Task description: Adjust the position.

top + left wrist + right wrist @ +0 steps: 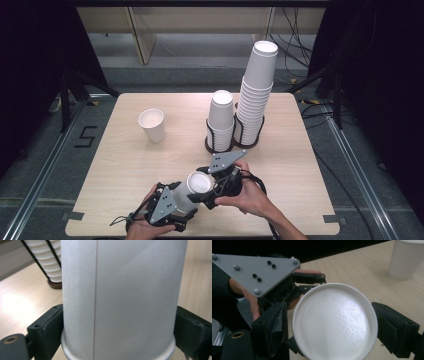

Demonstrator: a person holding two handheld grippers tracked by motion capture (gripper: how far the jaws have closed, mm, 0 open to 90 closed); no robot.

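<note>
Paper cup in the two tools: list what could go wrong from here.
1. The left tool clamps the paper cup on its thin wall; it may dent.
2. The right tool flanks the cup's base, its jaws apparently not pressing; a pull there could slip off.
3. The tall cup stack leans and could topple if bumped.

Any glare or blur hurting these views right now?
High view: dim edges, table evenly lit. Left gripper view: the held cup sits too close and looks soft, with glare on the wood. Right gripper view: bright sheen on the cup's base, far cup blurred.
</note>
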